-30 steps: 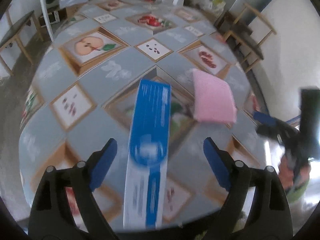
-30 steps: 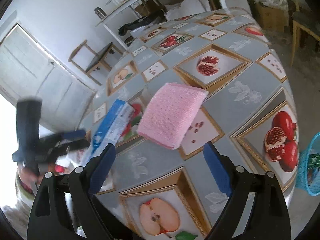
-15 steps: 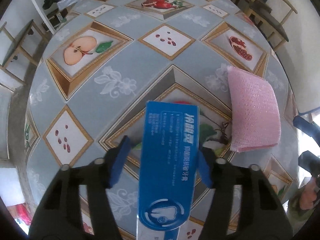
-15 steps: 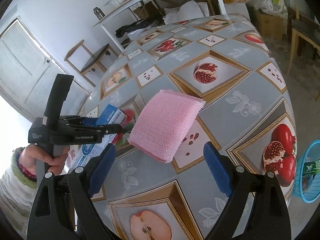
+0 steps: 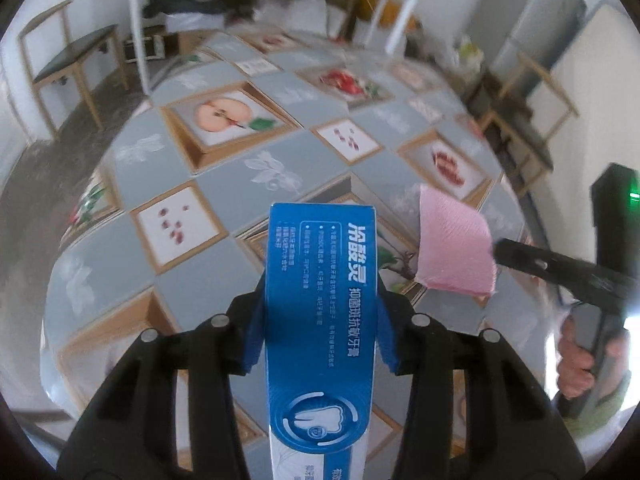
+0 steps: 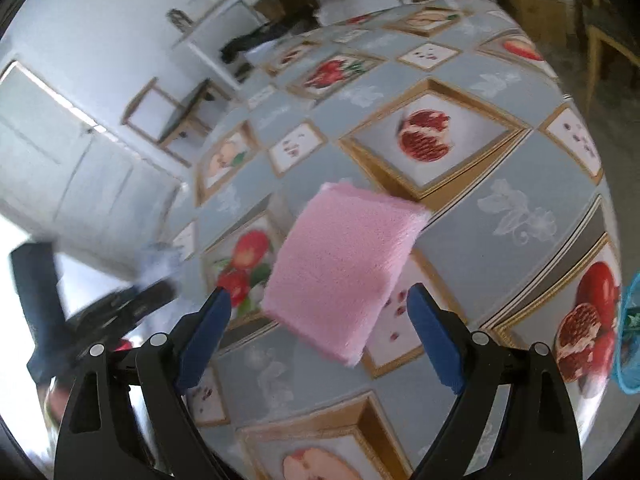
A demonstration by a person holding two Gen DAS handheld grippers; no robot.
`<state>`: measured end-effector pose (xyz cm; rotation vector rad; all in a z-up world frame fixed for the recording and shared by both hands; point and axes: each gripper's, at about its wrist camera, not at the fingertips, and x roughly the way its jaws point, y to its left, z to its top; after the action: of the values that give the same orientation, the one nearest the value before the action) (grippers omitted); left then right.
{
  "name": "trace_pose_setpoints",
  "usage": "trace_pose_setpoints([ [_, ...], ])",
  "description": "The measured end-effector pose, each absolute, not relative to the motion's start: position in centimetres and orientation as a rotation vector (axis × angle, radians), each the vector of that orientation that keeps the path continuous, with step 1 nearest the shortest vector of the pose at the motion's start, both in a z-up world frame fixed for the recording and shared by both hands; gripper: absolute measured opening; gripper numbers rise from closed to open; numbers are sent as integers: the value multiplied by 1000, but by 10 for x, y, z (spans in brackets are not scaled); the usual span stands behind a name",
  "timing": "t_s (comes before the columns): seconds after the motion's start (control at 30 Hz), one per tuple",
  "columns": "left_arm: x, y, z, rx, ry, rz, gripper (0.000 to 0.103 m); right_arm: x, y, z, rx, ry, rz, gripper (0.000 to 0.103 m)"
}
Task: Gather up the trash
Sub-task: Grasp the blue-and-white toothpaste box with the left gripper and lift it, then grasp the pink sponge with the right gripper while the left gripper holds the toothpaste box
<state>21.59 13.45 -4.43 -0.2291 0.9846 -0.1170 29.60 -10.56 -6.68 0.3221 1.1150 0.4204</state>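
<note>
My left gripper (image 5: 320, 330) is shut on a long blue toothpaste box (image 5: 322, 312) and holds it above the fruit-patterned tablecloth (image 5: 168, 168). A pink sponge (image 5: 454, 250) lies on the table to its right. In the right wrist view the pink sponge (image 6: 340, 268) lies just ahead of my right gripper (image 6: 320, 336), which is open and empty, one finger on each side of the sponge's near end. The left gripper (image 6: 120, 308) shows blurred at the left of that view.
A blue basket (image 6: 628, 336) sits past the table's right edge. Wooden chairs (image 5: 520, 120) stand to the right of the table, a small dark table (image 5: 76, 60) to the left, and a white rack (image 5: 260, 8) with clutter behind.
My left gripper closed on the blue box and lifted it off the table. My right gripper moved closer to the pink sponge, still open.
</note>
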Motion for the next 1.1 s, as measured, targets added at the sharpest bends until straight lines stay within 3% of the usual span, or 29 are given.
trace_pose_setpoints([
  [0.4,187,143,-32,-358,852,-70,43,341,-62,-89,202,1197,274,87],
  [0.7,185,149,-40,-422,852,-75,43,334,-18,-84,-134,1108,264,87],
  [0.97,181,151,-38,-419,832,-66,43,342,-6,-88,-208,1107,271,87],
  [1.1,177,151,-34,-408,815,-57,43,336,-7,-86,-205,1093,274,81],
])
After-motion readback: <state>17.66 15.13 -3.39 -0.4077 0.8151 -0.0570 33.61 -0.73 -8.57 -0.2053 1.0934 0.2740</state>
